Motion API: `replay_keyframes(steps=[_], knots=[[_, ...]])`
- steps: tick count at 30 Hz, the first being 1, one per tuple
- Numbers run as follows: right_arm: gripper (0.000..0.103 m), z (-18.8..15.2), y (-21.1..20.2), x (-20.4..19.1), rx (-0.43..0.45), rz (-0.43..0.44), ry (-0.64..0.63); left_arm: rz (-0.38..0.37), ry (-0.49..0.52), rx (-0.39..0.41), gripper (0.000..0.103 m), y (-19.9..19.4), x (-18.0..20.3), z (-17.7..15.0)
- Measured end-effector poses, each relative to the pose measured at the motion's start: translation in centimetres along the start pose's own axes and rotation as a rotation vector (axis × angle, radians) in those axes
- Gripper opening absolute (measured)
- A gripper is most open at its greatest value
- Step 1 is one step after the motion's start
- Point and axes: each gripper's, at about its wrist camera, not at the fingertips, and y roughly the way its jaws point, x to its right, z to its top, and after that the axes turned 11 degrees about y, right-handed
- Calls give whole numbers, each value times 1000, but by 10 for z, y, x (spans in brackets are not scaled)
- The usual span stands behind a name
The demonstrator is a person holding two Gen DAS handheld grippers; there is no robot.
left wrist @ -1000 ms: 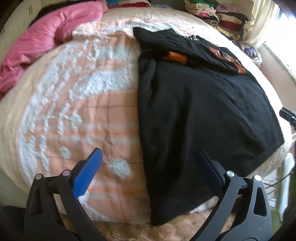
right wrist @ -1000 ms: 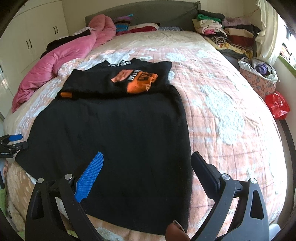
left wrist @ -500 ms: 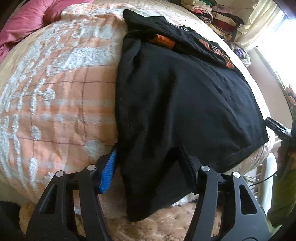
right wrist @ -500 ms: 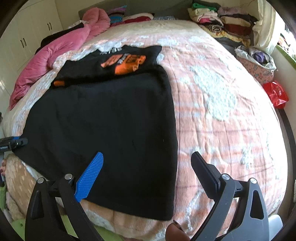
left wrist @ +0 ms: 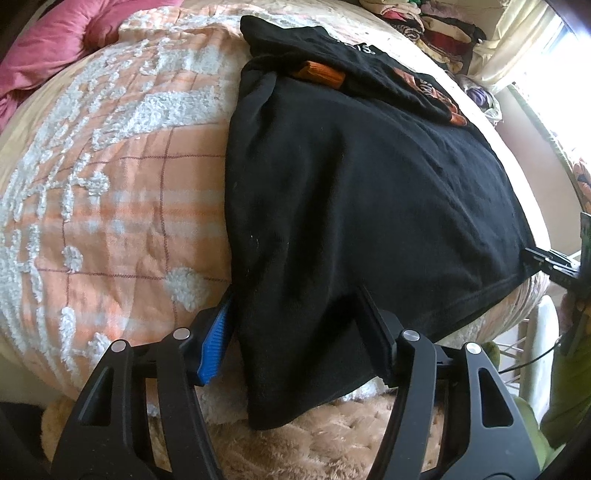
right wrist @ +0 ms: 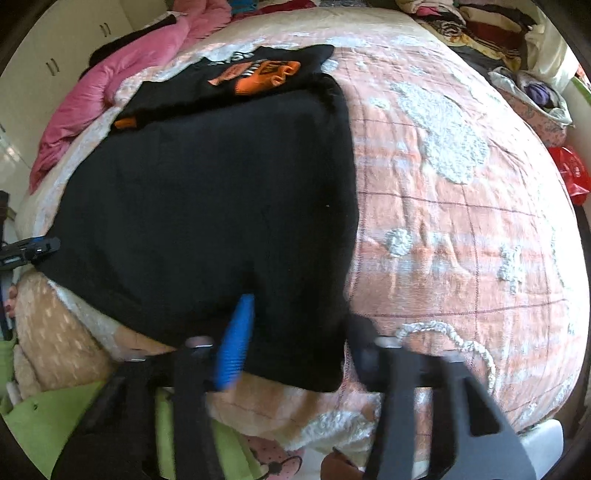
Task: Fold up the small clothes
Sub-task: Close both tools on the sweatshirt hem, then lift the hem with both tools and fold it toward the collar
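A black shirt (left wrist: 362, 192) with orange print lies flat on the bed, its top part folded down over the body; it also shows in the right wrist view (right wrist: 207, 192). My left gripper (left wrist: 295, 306) is open, its jaws straddling the shirt's near left bottom corner at the bed edge. My right gripper (right wrist: 299, 314) is open, its jaws straddling the shirt's near right bottom corner. Each gripper's tip also shows at the far edge of the other's view: the right gripper (left wrist: 550, 262) and the left gripper (right wrist: 29, 249).
The peach and white tufted bedspread (left wrist: 110, 192) covers the bed. A pink quilt (right wrist: 122, 85) lies at the far left. Stacked clothes (right wrist: 491, 26) sit at the headboard's right. A red bag (right wrist: 570, 173) and a bag of clothes (right wrist: 532, 96) lie beside the bed.
Both grippers have moved forward and down to the shirt's bottom hem. Their jaws have narrowed around its two near corners.
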Motion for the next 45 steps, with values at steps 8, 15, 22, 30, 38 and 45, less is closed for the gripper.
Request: replay_keyframes(steps=[8,15,22,30,38,45], knots=[[7,23,-50,-20,225,147,-27,-15,-12,0,55,0,-4,-1],[6,56,-80,-22,394,209,5,-39,-27,38,23,-9,-9,-9],[6,65,-85,-20,435,197,32,-90,-75,180,3,-43,-23,0],[6,75,-88,-16,492,186,75,-90,-100,342,3,-89,-36,32],[6,94,-96,-23,552,174,57,-54,-91,395,3,-104,-41,65],[6,113,-95,-29,586,135,57,-22,-91,417,3,-105,-46,91]])
